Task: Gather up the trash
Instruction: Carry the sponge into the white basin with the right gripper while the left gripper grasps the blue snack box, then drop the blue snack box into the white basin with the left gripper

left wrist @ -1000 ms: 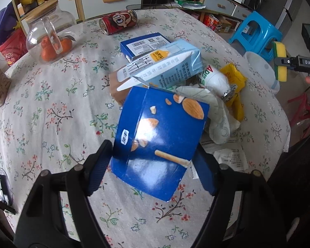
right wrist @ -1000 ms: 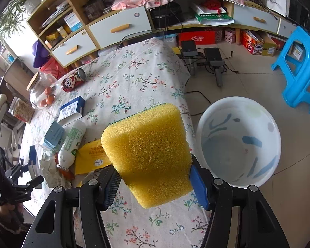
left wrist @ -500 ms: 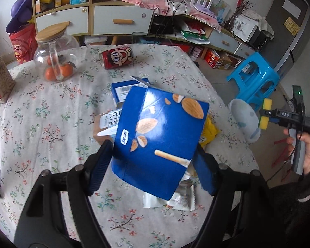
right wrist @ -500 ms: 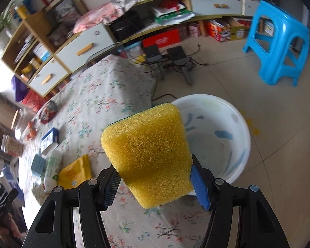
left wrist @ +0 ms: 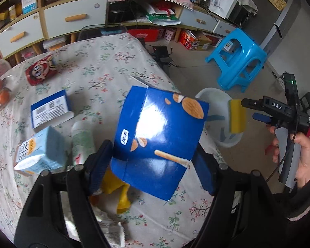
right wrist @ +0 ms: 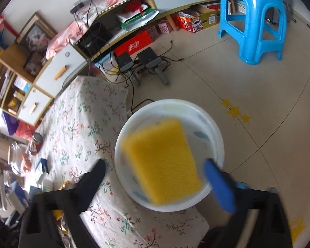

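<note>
We've got left gripper (left wrist: 153, 161) clamped on blue snack box (left wrist: 159, 140), held above floral table (left wrist: 105, 62), near its right edge. Right gripper (right wrist: 155, 177) fingers just sprang wide apart, pads not touching yellow sponge (right wrist: 162, 163) btwn them. Sponge blurry, over white basin (right wrist: 206, 117) on floor right of table. Milk carton (left wrist: 41, 150), bottle (left wrist: 81, 138), red can (left wrist: 41, 72) lie on table at left.

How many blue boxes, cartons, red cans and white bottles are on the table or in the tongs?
Blue boxes: 2, the biscuit box and the barcode box
Carton: 1
Red can: 1
White bottle: 1
Total: 5
</note>
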{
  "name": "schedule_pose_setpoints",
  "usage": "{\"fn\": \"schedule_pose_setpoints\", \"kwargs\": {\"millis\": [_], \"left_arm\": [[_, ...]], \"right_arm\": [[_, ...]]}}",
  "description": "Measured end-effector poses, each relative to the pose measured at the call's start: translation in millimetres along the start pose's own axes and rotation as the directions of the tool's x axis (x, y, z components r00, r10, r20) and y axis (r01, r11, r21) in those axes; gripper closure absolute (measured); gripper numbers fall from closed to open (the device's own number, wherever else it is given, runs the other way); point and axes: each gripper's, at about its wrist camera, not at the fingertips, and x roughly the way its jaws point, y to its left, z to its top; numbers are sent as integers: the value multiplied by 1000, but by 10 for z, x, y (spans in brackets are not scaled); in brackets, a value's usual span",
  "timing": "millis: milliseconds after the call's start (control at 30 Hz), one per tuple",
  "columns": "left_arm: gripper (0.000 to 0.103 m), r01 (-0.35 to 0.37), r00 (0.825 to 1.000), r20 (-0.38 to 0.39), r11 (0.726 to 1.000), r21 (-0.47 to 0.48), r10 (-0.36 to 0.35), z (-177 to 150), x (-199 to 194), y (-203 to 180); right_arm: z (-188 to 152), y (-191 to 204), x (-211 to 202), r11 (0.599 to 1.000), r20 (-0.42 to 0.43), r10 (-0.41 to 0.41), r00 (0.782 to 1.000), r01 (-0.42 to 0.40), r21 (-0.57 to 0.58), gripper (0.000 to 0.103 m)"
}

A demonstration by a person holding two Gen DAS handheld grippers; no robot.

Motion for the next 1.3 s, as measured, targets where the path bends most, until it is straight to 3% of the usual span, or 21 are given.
{"fn": "schedule_pose_setpoints", "kwargs": {"millis": [300, 467, 700, 767, 900, 1067, 1300], "left_arm": [[26, 67, 994, -91, 995, 78, -59, 257, 631, -727], [26, 69, 991, -123, 989, 131, -53, 342, 923, -1071], [24, 92, 991, -114, 985, 146, -75, 398, 1117, -1263], [18, 122, 990, -96, 981, 152, -108, 414, 1134, -1271], [5, 96, 994, -71, 987, 133, -87, 418, 1097, -1275], [4, 49, 998, -38, 994, 97, -46, 356, 874, -1127], [1, -58, 997, 58, 996, 68, 55, 160, 322, -649]], "right_arm": [[-23, -388, -249, 997, 40, -71, 997, 70, 15, 0], [-74, -563, -354, 989, 62, -146, 987, 148, -19, 0], [-92, -702, -446, 983, 86, -178, 980, 181, -32, 0], [-93, -712, -474, 984, 90, -171, 981, 174, -27, 0], [-82, -669, -492, 984, 101, -171, 980, 174, -29, 0], [-94, -553, -507, 983, 114, -168, 979, 175, -52, 0], [-201, -134, -516, 969, 141, -161, 977, 184, -168, 0]]}}
